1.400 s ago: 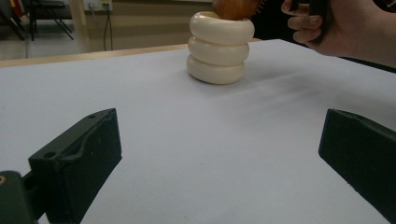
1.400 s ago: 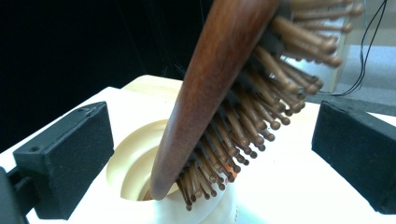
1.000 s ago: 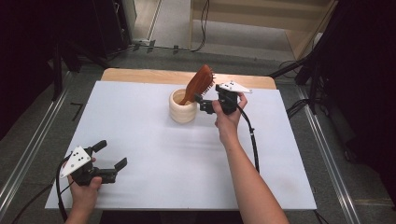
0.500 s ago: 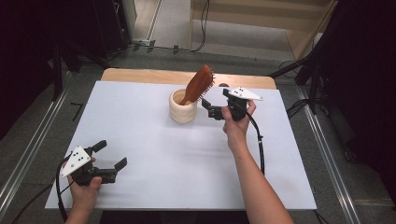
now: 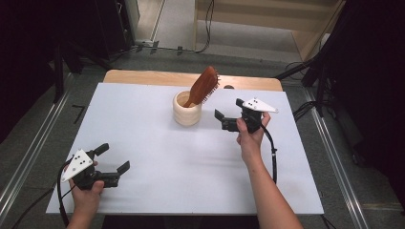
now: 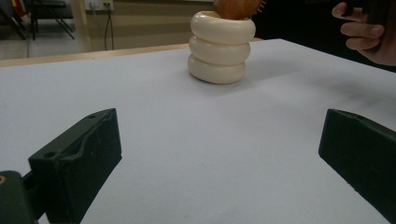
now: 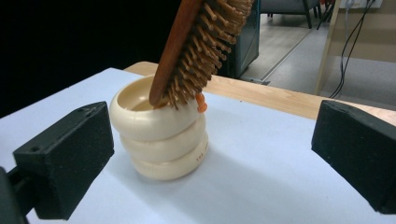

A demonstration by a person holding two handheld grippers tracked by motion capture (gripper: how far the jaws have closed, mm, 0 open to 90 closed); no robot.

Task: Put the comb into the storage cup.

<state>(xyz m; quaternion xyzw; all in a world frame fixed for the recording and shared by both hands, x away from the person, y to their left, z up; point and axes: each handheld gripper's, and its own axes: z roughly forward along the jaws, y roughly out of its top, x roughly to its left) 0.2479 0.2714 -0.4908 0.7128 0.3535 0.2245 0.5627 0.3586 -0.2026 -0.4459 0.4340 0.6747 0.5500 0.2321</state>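
Observation:
A cream ringed cup point(image 5: 187, 110) point(image 6: 219, 49) point(image 7: 159, 135) stands upright on the white table top point(image 5: 157, 157), toward the back centre. A wooden hairbrush point(image 5: 204, 85) point(image 7: 201, 42) leans out of it, handle down, bristles facing right. My right gripper point(image 5: 228, 116) hangs open a short way right of the cup, jaws pointing at it and holding nothing. My left gripper point(image 5: 112, 161) rests open near the front left corner, far from the cup, with nothing between its jaws.
A bare wooden strip point(image 5: 143, 76) runs along the table's back edge. Metal rails point(image 5: 28, 157) flank the table on both sides. Cables point(image 5: 272, 157) trail from each gripper. The person's right hand point(image 6: 366, 35) appears far off in the left gripper view.
My right gripper has let go of the hairbrush and drawn back to the right and toward the person, now open. The brush stays leaning in the cup. The left gripper has not moved.

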